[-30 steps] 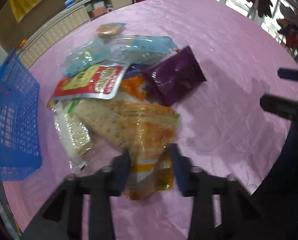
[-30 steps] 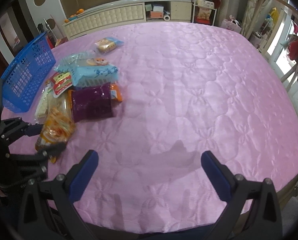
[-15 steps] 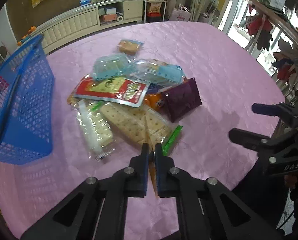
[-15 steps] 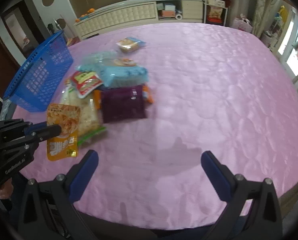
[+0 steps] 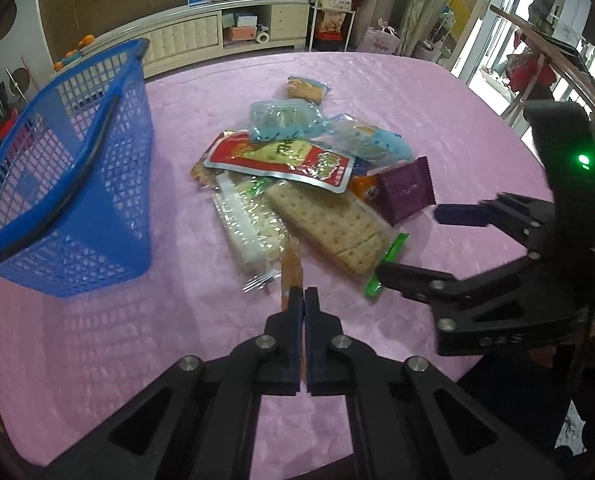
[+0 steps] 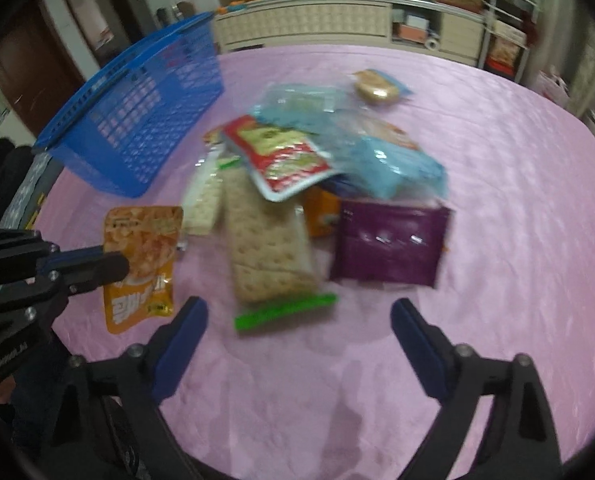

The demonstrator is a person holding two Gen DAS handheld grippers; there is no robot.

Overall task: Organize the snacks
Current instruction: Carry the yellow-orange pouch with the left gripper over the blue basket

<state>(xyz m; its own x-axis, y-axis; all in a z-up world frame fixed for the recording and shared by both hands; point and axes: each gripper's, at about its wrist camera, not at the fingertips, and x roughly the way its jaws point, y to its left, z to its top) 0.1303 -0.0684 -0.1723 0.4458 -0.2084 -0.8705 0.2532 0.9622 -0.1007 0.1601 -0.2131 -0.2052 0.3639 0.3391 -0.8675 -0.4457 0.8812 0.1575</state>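
My left gripper (image 5: 304, 294), earlier apart, now clamps the lifted orange snack pouch (image 6: 141, 256); my right gripper (image 6: 299, 312), empty, is narrowing.

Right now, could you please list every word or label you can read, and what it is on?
"DAS", faint, on the body of the right gripper.
Print on the orange pouch, the red pouch and the body of the left gripper: too blurred to read.

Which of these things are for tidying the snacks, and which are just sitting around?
For the job: blue basket, orange snack pouch in the left gripper, cracker pack, purple packet, red packet.

Just around: pink tablecloth, cabinet.
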